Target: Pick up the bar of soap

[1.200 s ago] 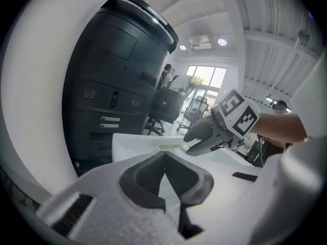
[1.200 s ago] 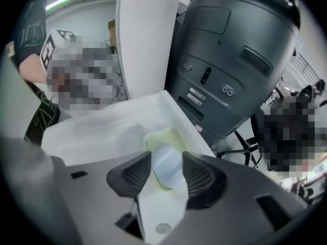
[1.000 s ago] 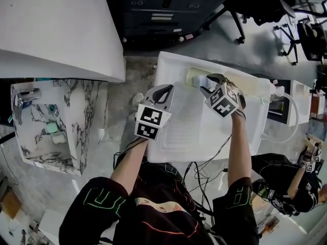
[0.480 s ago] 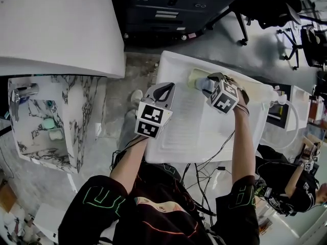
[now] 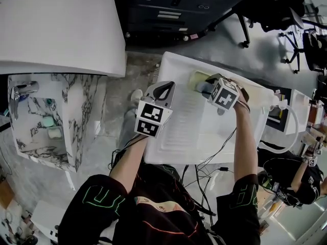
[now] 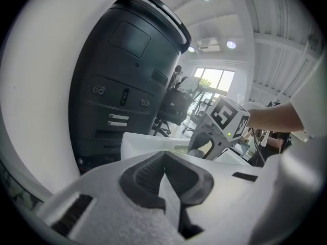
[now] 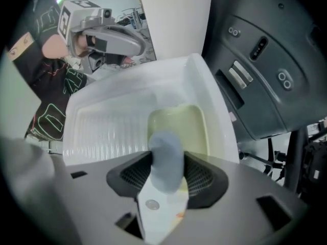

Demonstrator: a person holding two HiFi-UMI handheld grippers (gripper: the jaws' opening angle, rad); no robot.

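A pale blue bar of soap (image 7: 166, 157) stands on edge between the pads of my right gripper (image 7: 166, 171), which press on both its sides. It hangs just over a yellow-green soap dish (image 7: 190, 127) at the far end of a white ribbed tray (image 7: 102, 119). In the head view the right gripper (image 5: 206, 88) holds the soap (image 5: 203, 88) above the dish (image 5: 196, 77). My left gripper (image 5: 162, 91) hovers over the tray's left edge, shut with nothing in it. Its pads meet in the left gripper view (image 6: 164, 173).
The tray (image 5: 194, 131) sits on a low stand. A big dark machine (image 7: 265, 60) stands just beyond its far end. A white counter (image 5: 56, 24) and a marbled sink unit (image 5: 48, 121) lie to the left. Cables hang below the tray.
The right gripper has tipped and drawn the soap slightly up and back from the dish. The left gripper has stayed in place.
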